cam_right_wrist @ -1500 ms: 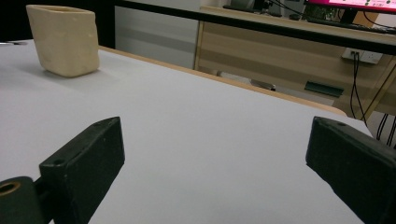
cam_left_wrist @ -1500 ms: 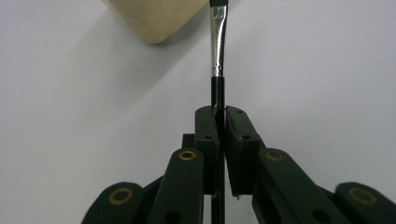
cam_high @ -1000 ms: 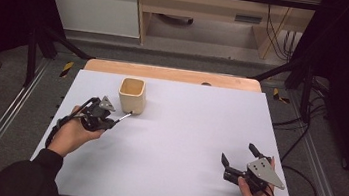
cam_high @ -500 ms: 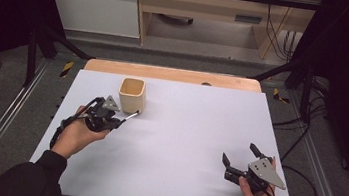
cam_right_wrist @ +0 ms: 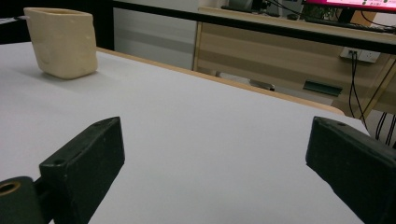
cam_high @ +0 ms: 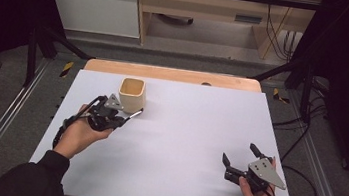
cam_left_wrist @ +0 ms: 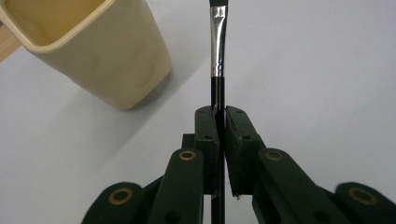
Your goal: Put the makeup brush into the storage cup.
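1. While the left gripper (cam_high: 127, 116) hovers low over the table (cam_high: 182, 144), its jaws are clamped tight on a brush (cam_left_wrist: 217, 56).
2. Seen in the left gripper view, the brush's black handle runs up between the two pads, then a silver ferrule, then dark bristles at the top edge.
3. From the high view, the brush (cam_high: 133, 114) sticks out from the left gripper toward the cup (cam_high: 132, 94), its tip close by the cup's near corner; whether they touch I cannot tell.
4. Standing upright near the far left part of the table, the cup is cream, squarish with rounded corners; in the left gripper view the cup (cam_left_wrist: 93, 51) sits just left of the brush, with a gap of table between them.
5. Over at the near right corner, the right gripper (cam_high: 241, 159) is held in the person's hand, its jaws spread wide with nothing between them.
6. Looking along the right gripper (cam_right_wrist: 215, 163), the two pads stand far apart over bare table, and the cup (cam_right_wrist: 63, 42) is well away at the upper left.
7. Both grippers are well apart from each other.
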